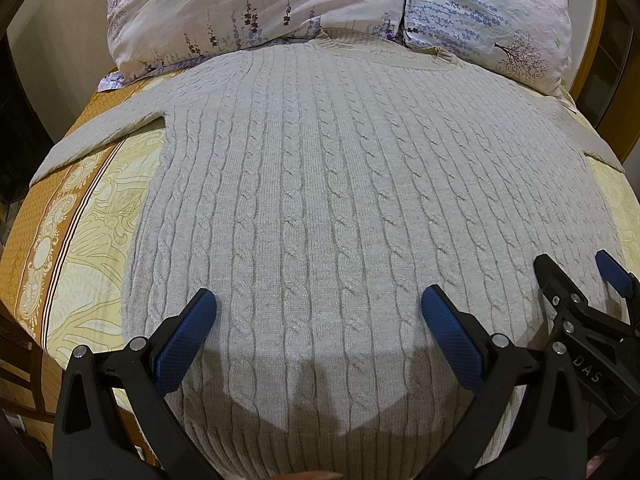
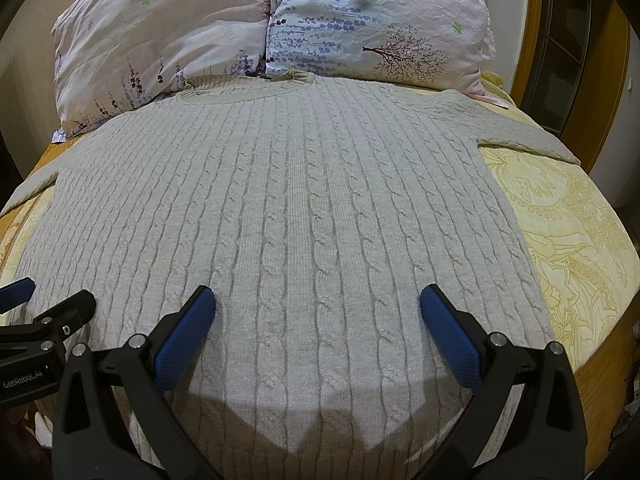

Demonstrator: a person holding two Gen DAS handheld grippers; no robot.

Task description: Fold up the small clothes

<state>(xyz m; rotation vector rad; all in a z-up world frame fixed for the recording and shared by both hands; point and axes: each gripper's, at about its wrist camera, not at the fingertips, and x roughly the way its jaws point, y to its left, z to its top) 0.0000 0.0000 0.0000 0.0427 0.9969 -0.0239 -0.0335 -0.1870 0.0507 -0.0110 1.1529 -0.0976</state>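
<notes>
A light grey cable-knit sweater [image 1: 320, 184] lies flat and face up on the bed, collar toward the pillows, sleeves spread to both sides. It also fills the right wrist view [image 2: 288, 208]. My left gripper [image 1: 319, 308] is open and empty, hovering over the sweater's lower left part near the hem. My right gripper [image 2: 318, 306] is open and empty over the lower right part. The right gripper also shows at the right edge of the left wrist view [image 1: 576, 276], and the left gripper at the left edge of the right wrist view [image 2: 52, 300].
Two floral pillows [image 1: 256, 8] [image 2: 376, 20] lie at the head of the bed, touching the collar. A yellow patterned bedspread [image 2: 568, 232] [image 1: 92, 216] shows on both sides of the sweater. A wooden frame [image 2: 600, 60] stands at the right.
</notes>
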